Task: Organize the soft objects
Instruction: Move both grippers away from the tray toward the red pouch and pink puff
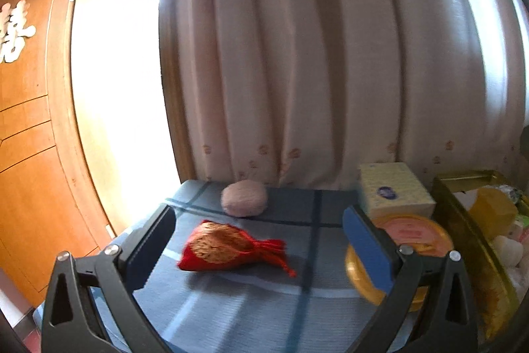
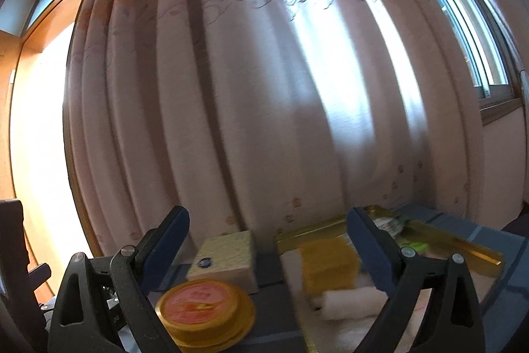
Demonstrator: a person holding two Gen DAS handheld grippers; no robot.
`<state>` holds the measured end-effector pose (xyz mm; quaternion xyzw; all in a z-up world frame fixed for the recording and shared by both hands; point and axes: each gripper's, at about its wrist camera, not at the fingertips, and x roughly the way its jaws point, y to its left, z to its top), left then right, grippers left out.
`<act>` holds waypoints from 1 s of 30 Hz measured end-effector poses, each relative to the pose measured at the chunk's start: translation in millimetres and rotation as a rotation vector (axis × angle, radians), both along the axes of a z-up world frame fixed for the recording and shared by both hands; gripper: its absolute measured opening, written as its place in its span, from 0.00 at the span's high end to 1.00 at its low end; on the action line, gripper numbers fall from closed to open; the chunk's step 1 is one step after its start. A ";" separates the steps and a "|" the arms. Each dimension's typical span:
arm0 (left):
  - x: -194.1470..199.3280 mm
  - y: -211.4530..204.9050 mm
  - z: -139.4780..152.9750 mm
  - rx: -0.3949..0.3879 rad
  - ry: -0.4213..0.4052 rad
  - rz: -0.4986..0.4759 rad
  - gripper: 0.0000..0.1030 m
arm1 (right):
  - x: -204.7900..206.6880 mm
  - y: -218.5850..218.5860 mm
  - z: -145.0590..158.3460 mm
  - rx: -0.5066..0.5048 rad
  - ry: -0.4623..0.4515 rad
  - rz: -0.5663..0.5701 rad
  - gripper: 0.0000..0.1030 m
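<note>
In the left wrist view a red and gold drawstring pouch lies on the blue checked tablecloth, with a round pink puff behind it near the curtain. My left gripper is open and empty, above and just short of the pouch. A gold tray at the right holds a yellow sponge and white soft items. In the right wrist view my right gripper is open and empty above the gold tray, which holds the yellow sponge and a white roll.
A cream box and a round gold tin with a pink lid stand between the pouch and the tray; both also show in the right wrist view, box and tin. A pale curtain hangs behind the table.
</note>
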<state>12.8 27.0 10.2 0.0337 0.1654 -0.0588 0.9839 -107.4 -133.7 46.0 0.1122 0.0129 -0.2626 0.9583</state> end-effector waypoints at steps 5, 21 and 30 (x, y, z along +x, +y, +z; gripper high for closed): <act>10.8 25.3 -1.3 -0.013 0.010 0.038 0.00 | 17.1 21.3 -1.0 0.004 0.021 0.053 0.05; 49.0 100.7 -4.8 -0.032 0.046 0.156 0.00 | 66.9 82.5 -3.8 0.006 0.093 0.201 0.05; 74.5 146.4 -8.9 -0.041 0.079 0.279 0.00 | 95.1 101.4 -9.8 0.033 0.180 0.294 0.05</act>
